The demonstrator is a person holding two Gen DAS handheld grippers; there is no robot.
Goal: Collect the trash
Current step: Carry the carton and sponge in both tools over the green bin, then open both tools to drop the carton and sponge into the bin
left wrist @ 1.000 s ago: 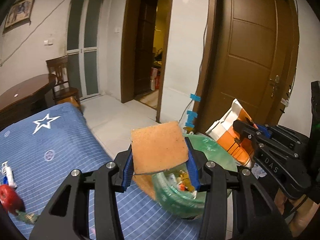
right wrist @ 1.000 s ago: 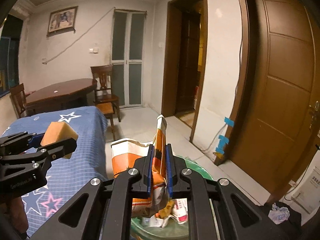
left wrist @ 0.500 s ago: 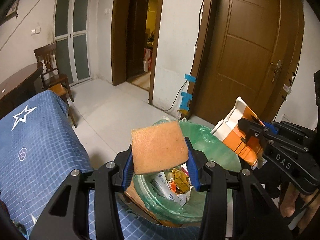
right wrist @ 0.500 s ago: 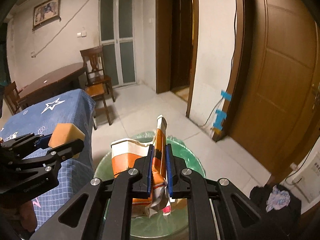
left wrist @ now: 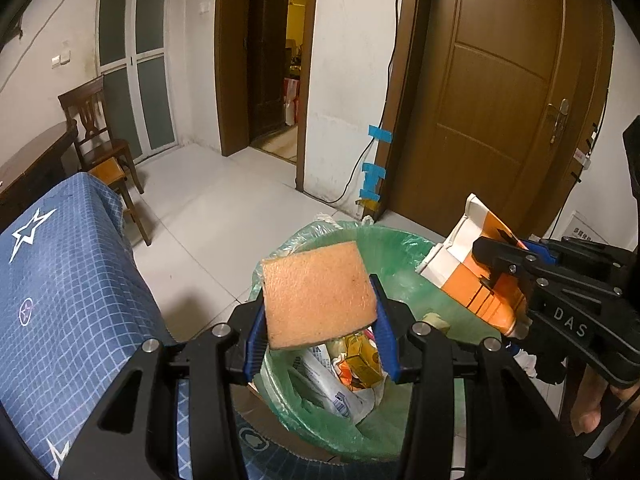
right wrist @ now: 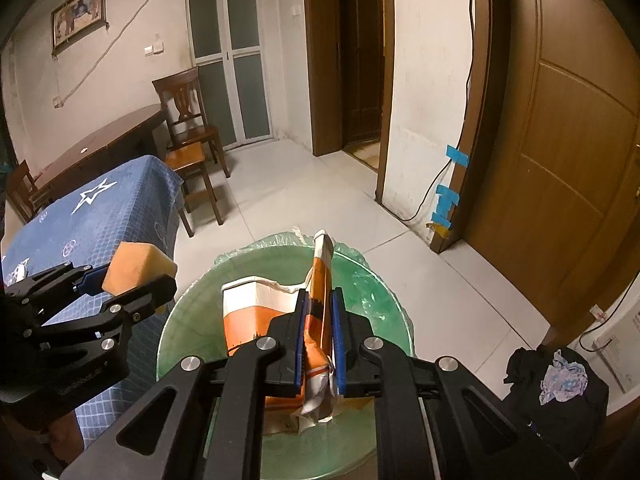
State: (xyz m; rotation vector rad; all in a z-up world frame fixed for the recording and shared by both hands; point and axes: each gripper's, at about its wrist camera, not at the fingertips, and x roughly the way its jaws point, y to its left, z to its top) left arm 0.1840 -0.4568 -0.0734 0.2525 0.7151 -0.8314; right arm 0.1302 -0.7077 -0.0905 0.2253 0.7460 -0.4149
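Where the left wrist looks down, we see the left gripper (left wrist: 320,316) with jaws spread wide, clamped on an orange sponge (left wrist: 318,294) above the green-lined trash bin (left wrist: 396,248). From the right wrist, our right gripper (right wrist: 319,344) has jaws nearly together, pinching a flattened orange-and-white carton (right wrist: 256,316) over the same bin (right wrist: 360,280), beside the blue-covered table (right wrist: 100,208).

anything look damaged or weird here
The orange-and-white carton in the right gripper is crushed and torn open at the top. The sponge in the left gripper looks intact. Both hang over the green-lined bin.
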